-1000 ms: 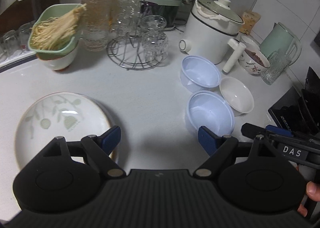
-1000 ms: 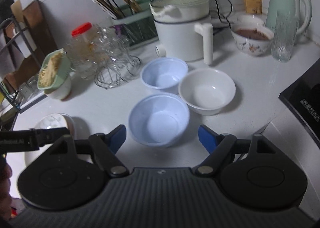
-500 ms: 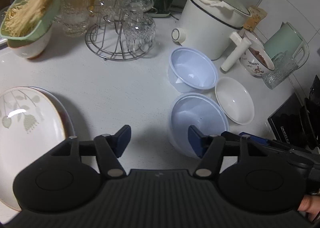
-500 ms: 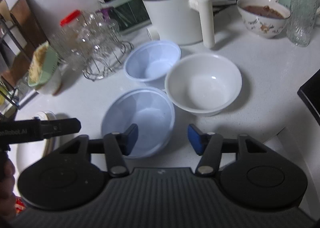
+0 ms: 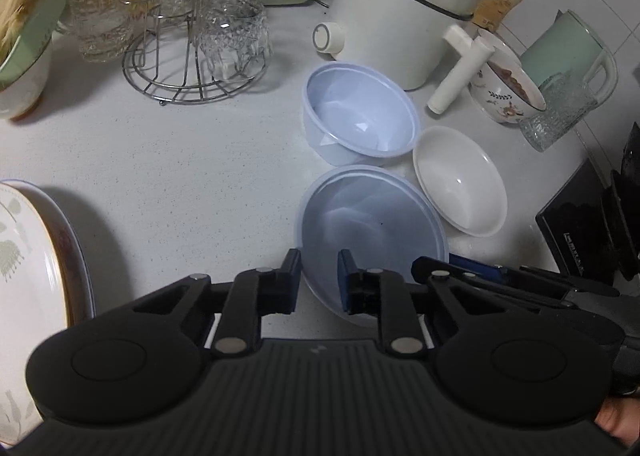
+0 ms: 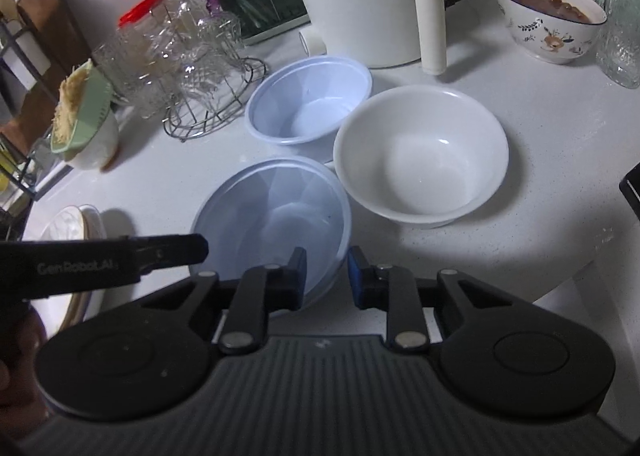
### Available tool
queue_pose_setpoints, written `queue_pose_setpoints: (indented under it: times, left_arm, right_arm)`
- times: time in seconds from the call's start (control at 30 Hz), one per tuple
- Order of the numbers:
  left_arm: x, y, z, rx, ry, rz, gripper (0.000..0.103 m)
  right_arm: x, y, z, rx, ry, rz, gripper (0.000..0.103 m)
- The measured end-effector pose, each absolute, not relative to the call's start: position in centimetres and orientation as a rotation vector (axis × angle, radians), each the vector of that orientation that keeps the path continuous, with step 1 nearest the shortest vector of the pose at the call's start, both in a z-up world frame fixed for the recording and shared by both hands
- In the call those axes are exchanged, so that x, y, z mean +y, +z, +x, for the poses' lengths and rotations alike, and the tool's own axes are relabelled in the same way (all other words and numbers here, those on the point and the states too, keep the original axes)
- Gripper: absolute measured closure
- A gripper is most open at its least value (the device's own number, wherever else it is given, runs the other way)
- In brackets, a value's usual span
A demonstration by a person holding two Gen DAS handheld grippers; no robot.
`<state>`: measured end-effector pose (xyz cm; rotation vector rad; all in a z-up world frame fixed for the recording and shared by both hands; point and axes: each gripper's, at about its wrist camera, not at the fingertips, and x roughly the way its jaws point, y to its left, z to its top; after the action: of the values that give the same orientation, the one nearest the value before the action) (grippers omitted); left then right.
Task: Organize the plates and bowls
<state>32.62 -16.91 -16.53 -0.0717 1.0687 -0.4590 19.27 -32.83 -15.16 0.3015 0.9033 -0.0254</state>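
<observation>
Left wrist view: the left gripper [image 5: 319, 278] sits at lower centre, its jaws narrow and closing, one finger outside and one inside the near-left rim of the near blue bowl [image 5: 372, 232]. The gap looks nearly taken up by the thin rim; I cannot tell for sure that the pads already press on it. This bowl stands mouth up, tipped a little toward the camera, at centre right on the white counter [image 5: 180, 159]. Three bowls stand clustered there: a second blue bowl [image 5: 360, 115] just above it, mouth up, and one white bowl [image 5: 460, 179] to the right, its oval outline running from upper left to lower right. One floral plate [image 5: 28, 276] lies flat at the left edge. The right gripper [image 5: 472, 274] enters from the lower right at the same bowl's far rim.

Right wrist view: the right gripper [image 6: 326, 272] is at lower centre, jaws narrow and closing, straddling the near-right rim of the near blue bowl [image 6: 272, 215]. The left gripper [image 6: 200, 248] comes in from the left edge at the opposite rim. The second blue bowl [image 6: 308, 99] sits above, the white bowl [image 6: 420, 155] to the right, both mouth up and close against the near one. Plates [image 6: 76, 223] show at the left edge; their number is unclear.
</observation>
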Motion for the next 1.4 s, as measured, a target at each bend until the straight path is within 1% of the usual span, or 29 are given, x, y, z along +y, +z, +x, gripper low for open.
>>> queue_pose_setpoints:
  times: [0.13, 0.2, 0.27, 0.3, 0.37, 0.43, 0.67, 0.7, 0.8, 0.83, 0.97, 1.03, 1.07, 1.1, 1.13, 1.4]
  left_arm:
    - [-16.8, -16.1, 32.3, 1.066, -0.472, -0.065, 0.08]
    - [-16.5, -15.9, 32.1, 1.075, -0.521, -0.103, 0.08]
    - [-16.4, -15.5, 31.5, 1.07, -0.543, -0.115, 0.08]
    - [-16.4, -15.3, 31.1, 1.062, -0.541, -0.098, 0.083]
    - [-15.7, -15.1, 30.7, 1.061, -0.519, -0.109, 0.083]
    - [-14.4, -15.1, 30.7, 1.079, -0.487, -0.168, 0.083]
    - [-10.9, -15.0, 31.7, 1.048, -0.369, -0.207, 0.082]
    - [-10.6, -15.2, 32.1, 1.05, -0.357, -0.214, 0.081]
    - [-10.0, -15.8, 33.0, 1.055, -0.35, -0.246, 0.062]
    - [-10.1, -16.0, 33.2, 1.059, -0.35, -0.243, 0.061]
    - [-10.7, -17.2, 34.0, 1.085, -0.339, -0.228, 0.062]
    - [-10.9, -17.8, 34.3, 1.1, -0.348, -0.244, 0.064]
    - [-11.0, -18.1, 34.4, 1.106, -0.345, -0.244, 0.067]
    - [-11.2, -18.3, 34.5, 1.113, -0.352, -0.244, 0.074]
    - [-11.3, -18.3, 34.5, 1.115, -0.366, -0.244, 0.075]
    - [-10.5, -17.0, 33.6, 1.092, -0.371, -0.238, 0.076]
  right_arm:
    - [-33.0, -15.0, 19.2, 0.914, -0.025, 0.308, 0.078]
    - [-32.8, -14.9, 19.2, 0.917, 0.002, 0.322, 0.081]
    - [-32.0, -14.7, 19.3, 0.917, 0.045, 0.332, 0.081]
    - [-31.3, -14.5, 19.3, 0.912, 0.062, 0.308, 0.085]
    - [-30.2, -14.2, 19.6, 0.909, 0.063, 0.258, 0.084]
    - [-30.2, -14.0, 19.9, 0.904, 0.058, 0.27, 0.084]
    - [-30.8, -14.4, 20.9, 0.906, 0.007, 0.314, 0.084]
    - [-30.8, -14.5, 21.1, 0.906, 0.006, 0.316, 0.084]
    - [-30.6, -14.6, 21.6, 0.89, 0.002, 0.314, 0.084]
    - [-30.6, -14.5, 21.7, 0.883, 0.0, 0.309, 0.084]
    - [-30.4, -14.8, 22.2, 0.882, 0.007, 0.301, 0.086]
    - [-30.2, -15.1, 22.3, 0.887, 0.007, 0.302, 0.089]
    - [-30.2, -15.2, 22.3, 0.889, 0.01, 0.305, 0.09]
    - [-30.2, -15.3, 22.4, 0.892, 0.014, 0.311, 0.091]
    - [-30.2, -15.3, 22.3, 0.893, 0.019, 0.317, 0.092]
    - [-30.0, -14.8, 22.1, 0.894, 0.036, 0.355, 0.092]
